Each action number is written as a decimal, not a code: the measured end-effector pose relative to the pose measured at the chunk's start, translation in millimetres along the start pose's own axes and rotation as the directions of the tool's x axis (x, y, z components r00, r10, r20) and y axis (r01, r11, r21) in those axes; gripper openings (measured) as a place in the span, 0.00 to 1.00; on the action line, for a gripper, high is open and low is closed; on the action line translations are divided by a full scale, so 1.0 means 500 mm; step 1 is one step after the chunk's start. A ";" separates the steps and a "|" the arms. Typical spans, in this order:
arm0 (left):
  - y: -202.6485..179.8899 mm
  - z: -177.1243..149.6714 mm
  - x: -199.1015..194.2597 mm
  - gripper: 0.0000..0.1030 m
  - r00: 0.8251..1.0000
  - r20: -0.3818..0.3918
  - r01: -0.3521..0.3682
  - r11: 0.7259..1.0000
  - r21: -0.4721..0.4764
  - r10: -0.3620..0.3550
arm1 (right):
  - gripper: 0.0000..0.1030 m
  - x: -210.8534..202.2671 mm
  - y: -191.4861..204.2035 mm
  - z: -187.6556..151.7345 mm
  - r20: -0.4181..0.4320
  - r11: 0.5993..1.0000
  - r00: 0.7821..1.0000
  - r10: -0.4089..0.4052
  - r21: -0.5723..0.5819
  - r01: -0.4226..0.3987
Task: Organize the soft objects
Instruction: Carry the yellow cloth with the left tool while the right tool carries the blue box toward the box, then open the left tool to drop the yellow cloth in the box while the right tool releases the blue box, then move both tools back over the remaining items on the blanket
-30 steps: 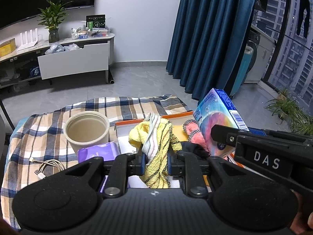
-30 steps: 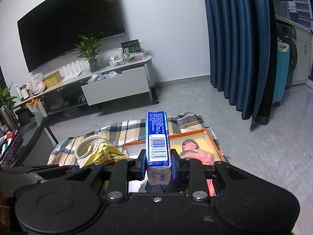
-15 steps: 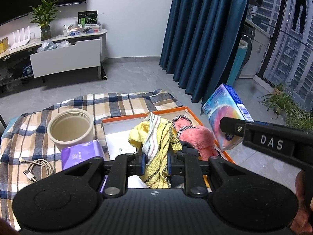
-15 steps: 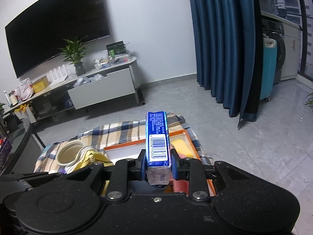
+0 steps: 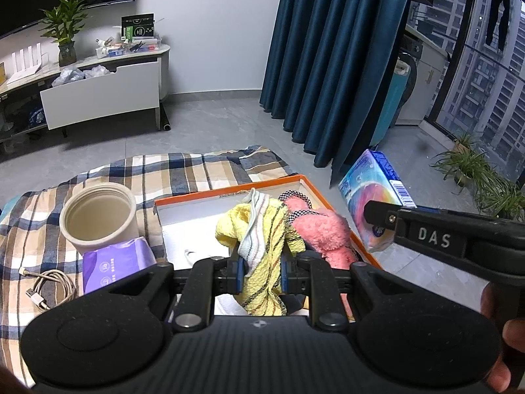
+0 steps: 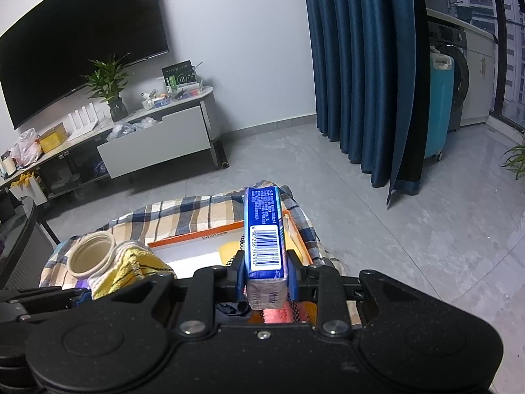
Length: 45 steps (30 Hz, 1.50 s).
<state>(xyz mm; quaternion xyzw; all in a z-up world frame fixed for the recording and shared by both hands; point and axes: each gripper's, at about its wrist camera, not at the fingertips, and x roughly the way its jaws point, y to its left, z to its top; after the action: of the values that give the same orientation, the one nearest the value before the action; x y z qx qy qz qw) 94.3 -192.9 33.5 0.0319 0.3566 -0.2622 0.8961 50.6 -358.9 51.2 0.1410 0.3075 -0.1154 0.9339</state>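
Note:
My left gripper (image 5: 261, 272) is shut on a yellow striped cloth (image 5: 262, 229) and holds it above an orange-rimmed white box (image 5: 229, 193). A pink fluffy slipper (image 5: 321, 229) lies in the box at the right. My right gripper (image 6: 266, 274) is shut on a blue tissue pack (image 6: 264, 229), which also shows in the left wrist view (image 5: 370, 193) beyond the box's right edge. In the right wrist view the cloth (image 6: 131, 266) hangs at the left, over the box (image 6: 197, 239).
A beige cup (image 5: 98, 216), a purple tissue pack (image 5: 115, 266) and a coiled cable (image 5: 49, 289) lie on the plaid cloth (image 5: 197, 170) left of the box. Blue curtains (image 5: 328, 65) hang behind. A TV cabinet (image 5: 98, 92) stands far left.
Both grippers have risen and pulled back from the box with their loads. The tissue pack has moved right, off the box, and the pink slipper now shows fully.

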 end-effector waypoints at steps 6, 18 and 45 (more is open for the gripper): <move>0.000 0.006 0.011 0.21 1.000 -0.002 -0.004 1.000 0.007 0.004 | 0.32 0.017 0.005 0.006 -0.012 1.000 1.000 0.027 -0.006 -0.027; -0.008 0.023 0.039 0.21 0.999 -0.032 -0.021 1.000 0.007 0.021 | 0.40 0.000 -0.031 0.006 0.024 0.999 0.999 0.022 0.041 -0.023; 0.030 0.047 -0.038 0.75 0.998 0.037 -0.046 0.999 0.010 0.045 | 0.43 -0.091 0.024 -0.016 0.059 0.994 0.993 0.105 -0.010 -0.105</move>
<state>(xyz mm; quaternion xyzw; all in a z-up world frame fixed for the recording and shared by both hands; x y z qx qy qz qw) 104.8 -177.1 61.5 0.0403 0.3380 -0.2441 0.9080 14.4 -339.3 75.0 0.1504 0.2723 -0.0693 0.9478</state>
